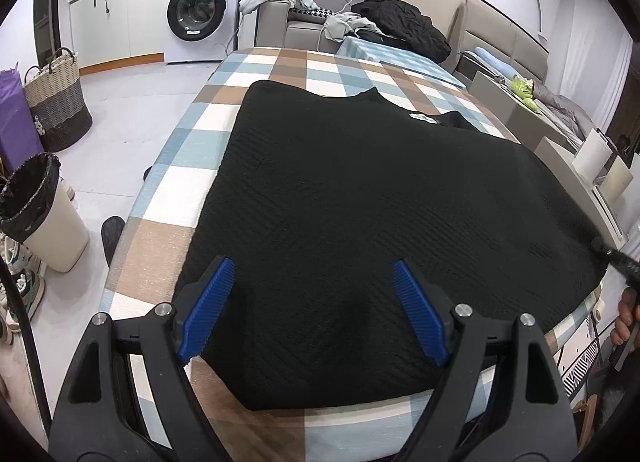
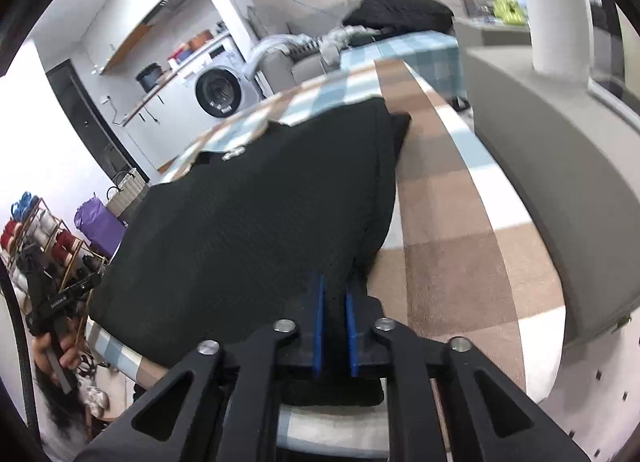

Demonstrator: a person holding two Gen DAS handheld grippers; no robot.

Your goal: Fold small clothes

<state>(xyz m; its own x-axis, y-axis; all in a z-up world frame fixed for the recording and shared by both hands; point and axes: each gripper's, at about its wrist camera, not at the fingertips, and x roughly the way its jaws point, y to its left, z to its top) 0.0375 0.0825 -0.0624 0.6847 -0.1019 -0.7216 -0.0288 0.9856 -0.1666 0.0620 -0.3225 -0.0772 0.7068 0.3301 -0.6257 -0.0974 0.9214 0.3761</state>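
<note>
From my left tongs' camera, I see the left tongs point(image 1: 310, 310) with the blue pads spread wide apart and holding nothing. They hang over the near edge of a black knit sweater point(image 1: 380, 213). The sweater lies flat on the checked table cloth point(image 1: 168, 246), stretching away in front of the tongs. Its small white neck label point(image 1: 423, 117) is at the far end. Far off to the right of these tongs, at the sweater's near right corner, I can see the tip of my other tongs point(image 1: 614, 256).

From my right tongs' camera, the right tongs point(image 2: 335, 328) are squeezed almost all the way together, with a bit of the sweater's point(image 2: 256, 229) near right corner pinched between the blue pads. The rest of the sweater spreads out ahead and to the left of them. Bare cloth point(image 2: 448, 246) lies just to their right.

I think the sweater is soft, floppy and a bit thick. It will sag and bend when lifted, and it will not break. I think the best places to grab are the corners of the near edge, so the left tongs should pinch the near left corner to match.
</note>
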